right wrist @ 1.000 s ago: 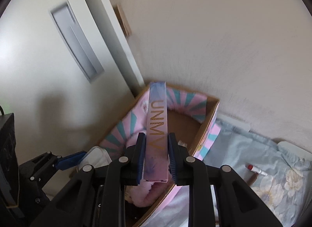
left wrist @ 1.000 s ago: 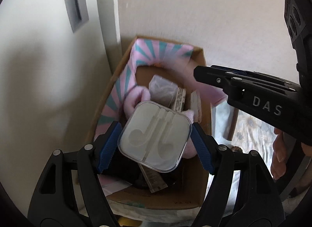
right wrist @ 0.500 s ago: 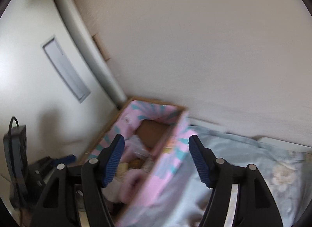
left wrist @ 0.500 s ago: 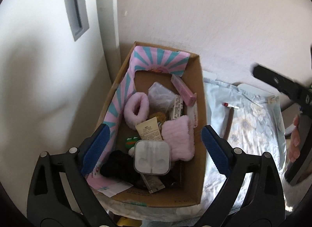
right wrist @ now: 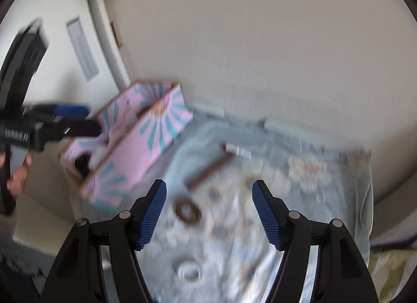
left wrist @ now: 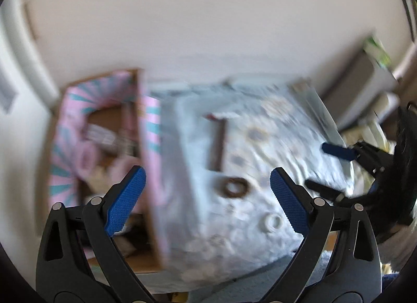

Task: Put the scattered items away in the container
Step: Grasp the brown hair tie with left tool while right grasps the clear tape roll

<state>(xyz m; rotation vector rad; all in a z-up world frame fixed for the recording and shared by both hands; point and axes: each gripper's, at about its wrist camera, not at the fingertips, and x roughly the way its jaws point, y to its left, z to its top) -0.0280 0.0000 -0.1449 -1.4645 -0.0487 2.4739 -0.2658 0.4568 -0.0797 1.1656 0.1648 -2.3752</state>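
Both views are motion-blurred. The cardboard box (left wrist: 142, 131) with pink and teal lining holds several items at the left; it also shows in the right wrist view (right wrist: 135, 154). On the light blue floral cloth (left wrist: 260, 146) lie a brown ring (left wrist: 234, 187), a white ring (left wrist: 271, 221), a brown stick (left wrist: 217, 144) and a small red-tipped tube (left wrist: 216, 116). My left gripper (left wrist: 206, 198) is open and empty above the box's right wall. My right gripper (right wrist: 209, 214) is open and empty above the brown ring (right wrist: 188, 210), with the white ring (right wrist: 189, 270) below it.
A cream wall runs behind the box and the cloth. A white door frame (right wrist: 109, 37) stands at the left. Grey and white boxes (left wrist: 365, 81) sit at the far right. The cloth edge drops off at the front (left wrist: 221, 284).
Both grippers have let go of their items, which now lie in the box. Both have opened and swung right, away from the box and over the cloth.
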